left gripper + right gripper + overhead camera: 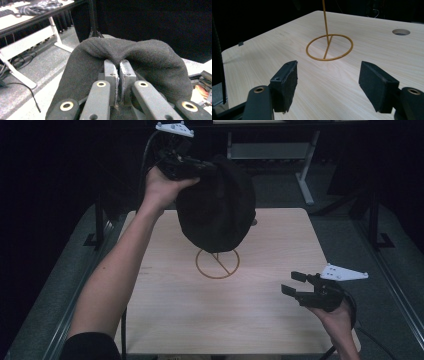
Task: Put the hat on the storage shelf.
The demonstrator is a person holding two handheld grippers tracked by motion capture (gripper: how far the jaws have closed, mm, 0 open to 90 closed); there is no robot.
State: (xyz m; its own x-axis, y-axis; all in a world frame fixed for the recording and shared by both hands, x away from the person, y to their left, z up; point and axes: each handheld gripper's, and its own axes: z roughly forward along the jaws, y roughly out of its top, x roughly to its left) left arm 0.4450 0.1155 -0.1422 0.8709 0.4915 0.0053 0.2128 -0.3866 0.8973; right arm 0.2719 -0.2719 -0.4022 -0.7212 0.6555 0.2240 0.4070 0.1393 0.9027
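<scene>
Prob. a lab: dark room, bare workbench (280,320), desks behind (27,15).

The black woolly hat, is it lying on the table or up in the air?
Up in the air. The black woolly hat hangs from the shut left gripper, above the gold wire stand on the wooden table.

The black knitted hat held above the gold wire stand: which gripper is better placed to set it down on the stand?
Left. The left gripper is shut on the black knitted hat, above the gold wire stand. The right gripper is open, off to the side.
</scene>
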